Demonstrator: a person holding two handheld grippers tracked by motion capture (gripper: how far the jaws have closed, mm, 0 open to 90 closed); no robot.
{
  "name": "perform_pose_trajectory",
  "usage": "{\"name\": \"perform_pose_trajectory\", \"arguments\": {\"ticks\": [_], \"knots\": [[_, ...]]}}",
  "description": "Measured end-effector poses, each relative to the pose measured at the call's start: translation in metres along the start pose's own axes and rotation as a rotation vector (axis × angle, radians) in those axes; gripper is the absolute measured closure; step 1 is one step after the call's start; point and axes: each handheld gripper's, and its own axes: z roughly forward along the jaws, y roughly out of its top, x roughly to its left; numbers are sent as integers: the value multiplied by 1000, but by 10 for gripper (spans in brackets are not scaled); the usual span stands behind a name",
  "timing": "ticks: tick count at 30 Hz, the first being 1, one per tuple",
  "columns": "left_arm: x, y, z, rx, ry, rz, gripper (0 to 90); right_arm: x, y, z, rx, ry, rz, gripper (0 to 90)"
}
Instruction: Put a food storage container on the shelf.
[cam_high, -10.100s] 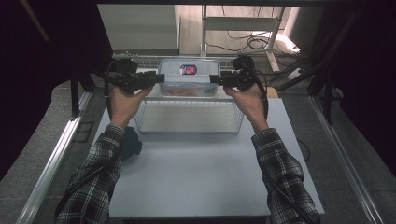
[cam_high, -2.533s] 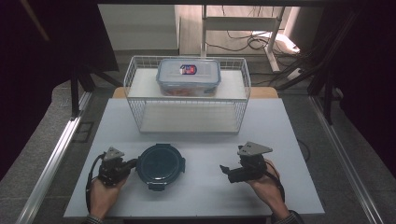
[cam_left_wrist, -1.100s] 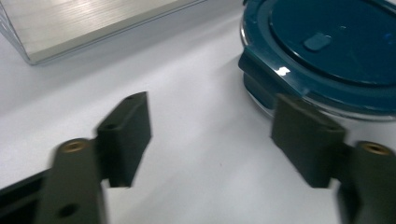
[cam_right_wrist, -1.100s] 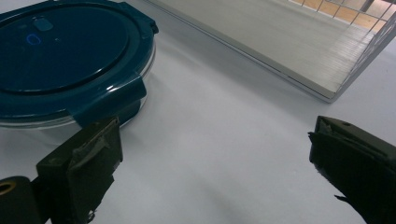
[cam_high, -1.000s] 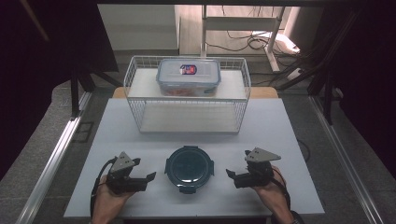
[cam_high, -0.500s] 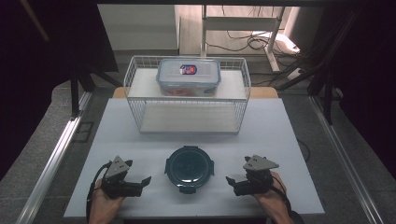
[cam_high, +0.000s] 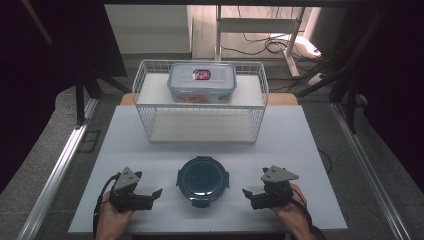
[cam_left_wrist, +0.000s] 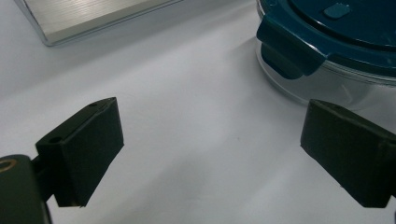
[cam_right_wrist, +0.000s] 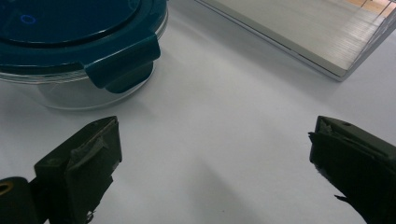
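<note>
A round glass container with a dark teal clip lid stands at the front middle of the white table. My left gripper lies to its left, open, jaws pointing at it with a gap between; they have just been opening and nothing is between them. My right gripper mirrors it on the other side, open and empty. The left gripper view has the container at upper right beyond my gripper. The right gripper view has the container at upper left beyond my gripper.
A white wire rack stands at the table's back, with a clear rectangular lidded food box on top. Its brushed metal base appears in both gripper views. A metal rail runs along the left side.
Ten seconds ago both grippers were up at the box on the rack; now they rest at the table front. The round container moved from front left to the middle. Little has moved in the last second.
</note>
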Motion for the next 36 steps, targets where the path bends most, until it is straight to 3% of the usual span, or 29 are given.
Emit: {"name": "perform_pose_trajectory", "arguments": {"ticks": [6, 11, 20, 28, 33, 36], "knots": [[1, 0, 1, 2, -8, -2, 49, -1, 0, 1, 4, 2, 6, 21], [-1, 6, 6, 9, -45, -3, 50, 0, 4, 3, 1, 19, 14, 20], [-8, 34, 20, -7, -134, -20, 50, 7, 20, 18, -7, 122, 105, 23], [-18, 50, 42, 27, -191, -1, 46, 23, 39, 38, 40, 184, 91, 0], [-23, 60, 55, 46, -234, -7, 40, 27, 52, 47, 37, 206, 103, 0], [-25, 62, 62, 74, -264, -9, 30, 28, 55, 54, 65, 228, 118, 0]]}}
